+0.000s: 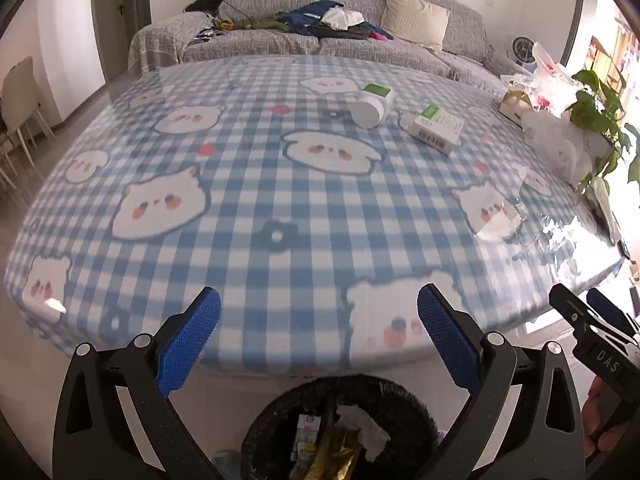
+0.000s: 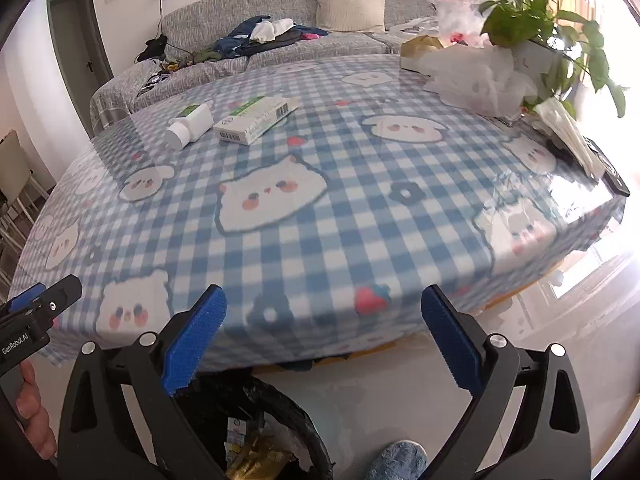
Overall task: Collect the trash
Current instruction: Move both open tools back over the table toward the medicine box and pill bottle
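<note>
white bottle [image 2: 188,127] and carton [image 2: 256,118] lie touching at the surface's [image 2: 320,240] far side; both claws, left [image 1: 319,338] and right [image 2: 324,340], spread empty over the bin [image 1: 340,428]. best reach far, pinch one item squarely.

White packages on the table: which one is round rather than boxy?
The white bottle, lying on its side with its round cap toward the table edge. The carton beside it is a flat rectangular box with barcodes.
</note>
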Demonstrator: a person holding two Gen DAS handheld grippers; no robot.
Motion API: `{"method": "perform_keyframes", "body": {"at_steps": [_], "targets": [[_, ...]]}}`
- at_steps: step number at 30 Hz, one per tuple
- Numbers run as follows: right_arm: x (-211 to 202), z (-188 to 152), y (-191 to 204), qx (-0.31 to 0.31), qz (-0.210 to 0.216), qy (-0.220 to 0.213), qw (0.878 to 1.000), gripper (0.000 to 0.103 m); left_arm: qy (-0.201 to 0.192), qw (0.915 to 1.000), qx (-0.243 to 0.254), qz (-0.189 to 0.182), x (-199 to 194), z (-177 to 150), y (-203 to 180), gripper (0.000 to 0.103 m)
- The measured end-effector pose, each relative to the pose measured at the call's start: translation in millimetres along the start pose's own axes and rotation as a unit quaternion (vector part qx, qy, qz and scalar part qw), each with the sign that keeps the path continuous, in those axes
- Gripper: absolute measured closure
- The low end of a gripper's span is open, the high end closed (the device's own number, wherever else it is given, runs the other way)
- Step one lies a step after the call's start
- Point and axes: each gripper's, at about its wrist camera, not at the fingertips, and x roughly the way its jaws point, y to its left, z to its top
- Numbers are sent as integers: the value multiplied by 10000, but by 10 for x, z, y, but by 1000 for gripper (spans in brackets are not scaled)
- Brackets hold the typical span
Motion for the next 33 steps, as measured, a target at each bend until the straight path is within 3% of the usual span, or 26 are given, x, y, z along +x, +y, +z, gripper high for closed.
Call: {"method": "perform_keyframes", "body": {"at_steps": [14, 33], "targets": [[443, 607, 329, -227, -66, -3, 9997, 9, -13, 9999, -14, 102, 380, 576, 86, 6], [1042, 1467, 651, 41, -80, 70, 9999, 9, 13, 10000, -71, 31, 823, 1275, 11, 6]]}}
